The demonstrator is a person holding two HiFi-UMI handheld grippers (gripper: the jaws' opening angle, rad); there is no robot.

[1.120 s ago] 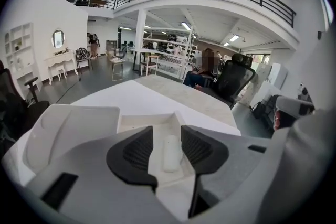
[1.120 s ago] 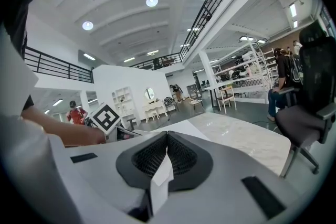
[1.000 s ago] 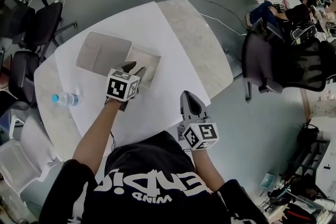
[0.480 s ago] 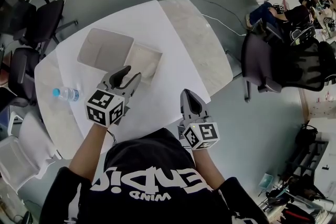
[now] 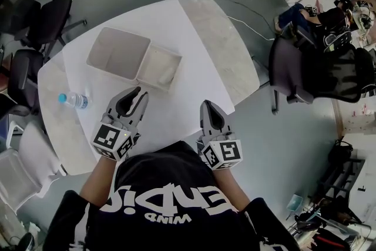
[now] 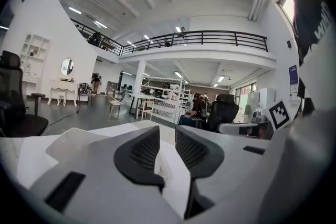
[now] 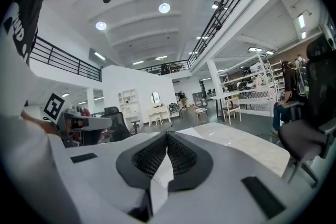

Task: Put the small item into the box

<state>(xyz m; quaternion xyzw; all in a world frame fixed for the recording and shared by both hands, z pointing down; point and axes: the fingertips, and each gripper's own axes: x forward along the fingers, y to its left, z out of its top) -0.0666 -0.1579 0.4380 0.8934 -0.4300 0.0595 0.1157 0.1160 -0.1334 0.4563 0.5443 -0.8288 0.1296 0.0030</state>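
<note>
The grey box (image 5: pixel 157 67) lies open on the white sheet, its lid (image 5: pixel 117 53) folded out to the left. I cannot make out the small item inside it. My left gripper (image 5: pixel 136 94) hovers near the table's front edge, short of the box; its jaws have just been closing, a narrow gap remains and nothing is between them (image 6: pixel 167 135). My right gripper (image 5: pixel 210 106) hangs at the front right edge of the sheet, its jaws shut with nothing in them (image 7: pixel 167 137).
A water bottle (image 5: pixel 73 100) with a blue cap lies on the marble table (image 5: pixel 223 50) at the left. Black office chairs (image 5: pixel 35 20) stand to the left and another (image 5: pixel 311 73) to the right. A person (image 5: pixel 317 12) sits at the far right.
My left gripper has pulled back from over the box towards my body and risen, and its jaws have narrowed. The right gripper has hardly moved.
</note>
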